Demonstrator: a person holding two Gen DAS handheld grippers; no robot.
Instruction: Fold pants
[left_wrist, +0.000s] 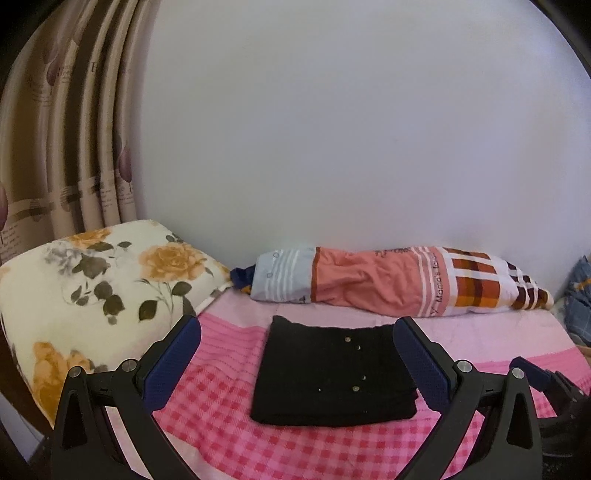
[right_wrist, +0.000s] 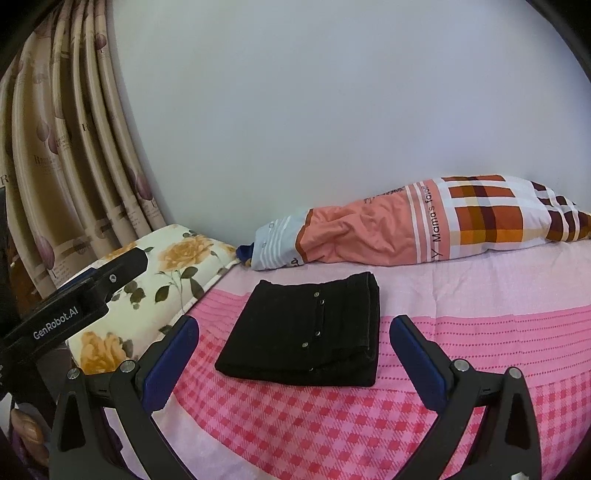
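Note:
The black pants (left_wrist: 332, 373) lie folded into a compact rectangle with small metal studs on the pink checked bedsheet (left_wrist: 229, 417). They also show in the right wrist view (right_wrist: 306, 328). My left gripper (left_wrist: 297, 328) is open and empty, raised just in front of the pants, its blue pads on either side of them. My right gripper (right_wrist: 295, 326) is open and empty, held back from the pants, above the sheet (right_wrist: 314, 417). The left gripper's body (right_wrist: 77, 306) shows at the left of the right wrist view.
A floral pillow (left_wrist: 92, 291) lies at the left. A long patchwork bolster (left_wrist: 402, 280) lies along the white wall behind the pants. Curtains (left_wrist: 66, 147) hang at the far left. Blue fabric (left_wrist: 580, 295) sits at the right edge.

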